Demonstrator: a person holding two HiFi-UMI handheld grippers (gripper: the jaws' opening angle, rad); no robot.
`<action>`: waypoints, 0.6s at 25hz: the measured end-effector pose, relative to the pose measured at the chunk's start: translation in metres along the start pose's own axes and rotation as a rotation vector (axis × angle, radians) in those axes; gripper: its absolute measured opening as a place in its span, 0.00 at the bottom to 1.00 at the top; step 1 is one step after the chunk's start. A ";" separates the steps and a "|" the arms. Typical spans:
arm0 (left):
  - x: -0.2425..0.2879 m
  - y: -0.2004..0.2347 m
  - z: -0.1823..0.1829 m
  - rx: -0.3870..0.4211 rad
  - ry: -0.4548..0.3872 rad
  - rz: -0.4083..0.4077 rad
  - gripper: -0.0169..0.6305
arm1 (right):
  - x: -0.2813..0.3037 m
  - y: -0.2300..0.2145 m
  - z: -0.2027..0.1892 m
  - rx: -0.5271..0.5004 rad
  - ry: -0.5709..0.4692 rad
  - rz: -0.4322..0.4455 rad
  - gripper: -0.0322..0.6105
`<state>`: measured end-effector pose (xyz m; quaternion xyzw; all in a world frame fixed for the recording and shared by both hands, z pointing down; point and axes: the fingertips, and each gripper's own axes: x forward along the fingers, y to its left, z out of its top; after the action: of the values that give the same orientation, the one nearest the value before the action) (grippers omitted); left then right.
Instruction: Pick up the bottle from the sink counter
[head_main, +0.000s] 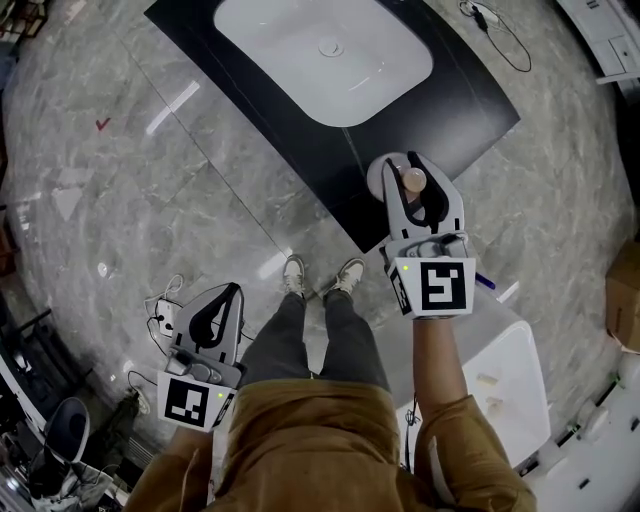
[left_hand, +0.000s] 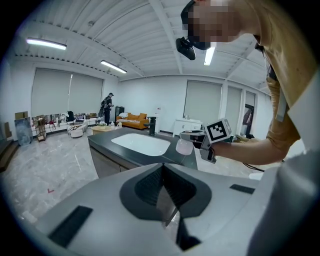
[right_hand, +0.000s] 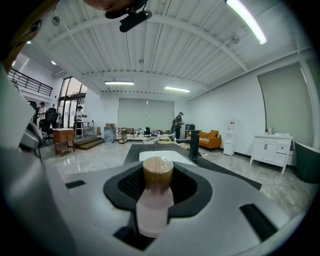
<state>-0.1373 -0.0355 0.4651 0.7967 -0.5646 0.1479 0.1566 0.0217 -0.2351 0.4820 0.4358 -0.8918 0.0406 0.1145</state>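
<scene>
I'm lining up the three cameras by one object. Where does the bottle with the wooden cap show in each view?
Head view: bottle right of centre, gripped by the right gripper, over the dark counter's near corner.
Left gripper view: bottle right of centre, at middle height, beside the counter's end.
Right gripper view: bottle low centre, between the jaws.
Shared landmark: the white sink basin.

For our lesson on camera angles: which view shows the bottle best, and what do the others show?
The right gripper view: the bottle sits centred, brown cap and pale body clear, clamped between the jaws. The head view shows mostly its cap from above; the left gripper view shows it small and distant.
</scene>
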 end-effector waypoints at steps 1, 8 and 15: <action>0.000 -0.001 0.004 0.003 -0.008 -0.002 0.03 | -0.003 -0.001 0.004 0.001 -0.001 -0.002 0.24; -0.003 -0.005 0.038 0.026 -0.082 -0.011 0.03 | -0.027 -0.008 0.045 -0.014 -0.025 -0.018 0.24; -0.004 -0.011 0.062 0.048 -0.128 -0.016 0.03 | -0.049 -0.017 0.075 -0.031 -0.030 -0.033 0.24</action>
<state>-0.1244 -0.0539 0.4061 0.8126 -0.5632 0.1089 0.1025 0.0518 -0.2208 0.3966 0.4493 -0.8866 0.0184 0.1083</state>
